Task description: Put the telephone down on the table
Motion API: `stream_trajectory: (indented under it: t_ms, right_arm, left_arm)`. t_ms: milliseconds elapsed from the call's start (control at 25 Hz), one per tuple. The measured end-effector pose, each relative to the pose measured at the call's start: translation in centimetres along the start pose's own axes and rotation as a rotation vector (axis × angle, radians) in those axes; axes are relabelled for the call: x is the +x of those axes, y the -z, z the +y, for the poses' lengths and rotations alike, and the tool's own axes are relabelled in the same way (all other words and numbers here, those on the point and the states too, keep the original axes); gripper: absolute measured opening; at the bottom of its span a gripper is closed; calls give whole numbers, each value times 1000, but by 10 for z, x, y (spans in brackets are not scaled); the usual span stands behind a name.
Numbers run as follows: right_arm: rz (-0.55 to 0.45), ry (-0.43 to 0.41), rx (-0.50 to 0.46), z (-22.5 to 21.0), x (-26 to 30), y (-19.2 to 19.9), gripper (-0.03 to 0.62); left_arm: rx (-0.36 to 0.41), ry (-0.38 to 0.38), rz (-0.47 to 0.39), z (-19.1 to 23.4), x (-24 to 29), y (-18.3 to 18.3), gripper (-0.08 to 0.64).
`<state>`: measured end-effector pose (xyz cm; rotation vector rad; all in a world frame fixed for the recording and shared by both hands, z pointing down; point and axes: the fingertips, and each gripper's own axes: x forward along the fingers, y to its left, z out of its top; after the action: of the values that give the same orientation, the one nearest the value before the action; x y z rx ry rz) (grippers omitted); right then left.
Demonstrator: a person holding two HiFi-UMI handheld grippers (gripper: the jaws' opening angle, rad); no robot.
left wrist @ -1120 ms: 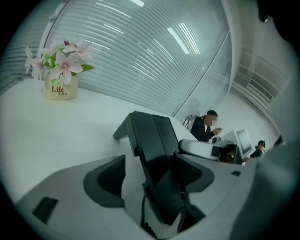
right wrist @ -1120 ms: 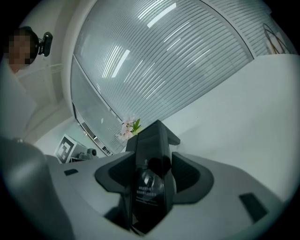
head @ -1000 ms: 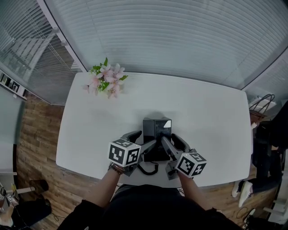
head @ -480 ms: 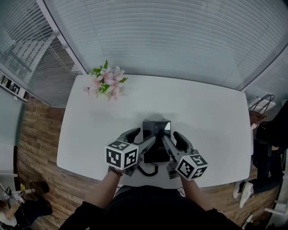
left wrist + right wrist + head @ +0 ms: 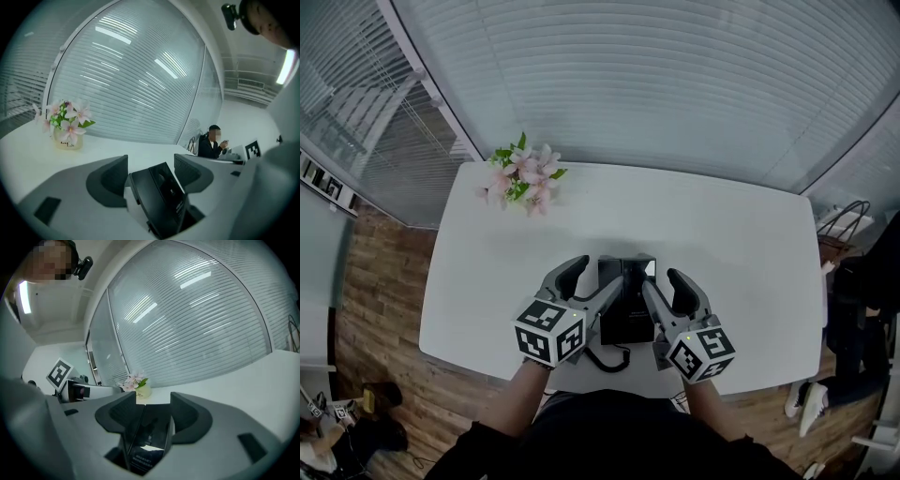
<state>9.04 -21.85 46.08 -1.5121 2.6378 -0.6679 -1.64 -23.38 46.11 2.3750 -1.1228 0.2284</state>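
Head view: white table (image 5: pixel 741 244). Black telephone (image 5: pixel 628 307) sits over its 6 o'clock side, close to the near edge. Whether the base rests on the top or is just off it cannot be told. A dark coiled cord (image 5: pixel 607 359) trails from the phone toward 6 o'clock, onto the table edge.

Left gripper (image 5: pixel 592 279) comes in from 7 o'clock, right gripper (image 5: pixel 667 284) from 5 o'clock. One is on each flank of the phone, with the marker cubes nearest the person. Each inner finger lies along a side of the phone and each outer finger stands clear of it.

Left gripper view: jaws stand well apart. The phone is tilted between them, its glossy face turned toward 2 o'clock. It lies close against the 9 o'clock jaw, with a visible strip of white table between it and the 3 o'clock jaw. No two-sided grip shows here.

Right gripper view: jaws are narrower set, with the phone filling the space between them. Its 9 o'clock edge is tucked against one pad and its 3 o'clock edge meets the other. It reads as clamped on the phone body.

Pink flowers (image 5: pixel 523 173) in a small pot stand at the table's 11 o'clock corner, well apart from the phone. Slatted blinds (image 5: pixel 628 75) run behind the table from 9 to 3 o'clock. Wood floor (image 5: pixel 375 309) lies at 9 o'clock. Left gripper view also shows a seated person (image 5: pixel 212 143) in dark clothes far off at 3 o'clock.
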Motion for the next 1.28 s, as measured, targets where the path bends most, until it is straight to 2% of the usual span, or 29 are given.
stream_trajectory:
  t_ms: [120,360,720,1040,1280]
  right_arm:
    - [-36,-4,-38,5,-1,-13,222]
    - [-103,2,-190,17,-6,-45,222]
    - [-184,-6,-242,29,-13,-80,222]
    - [-249,-17,-271,40,-19,-106,222]
    - [-270,-9,-273,42,-23,-115,209]
  left_arm:
    - [31,-7,-42,-1,-3,-12,319]
    - [80,-12,-129,-7,-10,-35,318]
    - [83,4,-195,-10,-18,-56,314]
    - [152,-4,-260,-20,-30,-78,308]
    - [176,0,-283,-27,-35,-87,294]
